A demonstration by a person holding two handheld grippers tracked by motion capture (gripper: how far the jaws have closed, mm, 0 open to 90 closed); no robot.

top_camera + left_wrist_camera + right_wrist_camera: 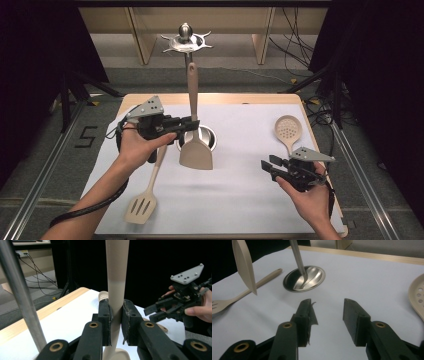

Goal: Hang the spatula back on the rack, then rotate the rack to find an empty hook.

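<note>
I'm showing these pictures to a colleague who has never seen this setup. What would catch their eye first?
Probably the beige spatula held upright above the table's middle, its handle pinched by the left gripper beside a steel hanging stand. Next, the right gripper, open and holding nothing, low at the right. A slotted turner lies front left and a perforated skimmer at the right on the white cover.

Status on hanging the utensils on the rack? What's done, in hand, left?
Done: nothing visibly hangs from the rack's hook ring. In hand: the left gripper is shut on the solid turner's handle, holding it upright beside the rack pole. Left: the slotted turner and skimmer lie on the table; the right gripper is open and holds nothing.
</note>
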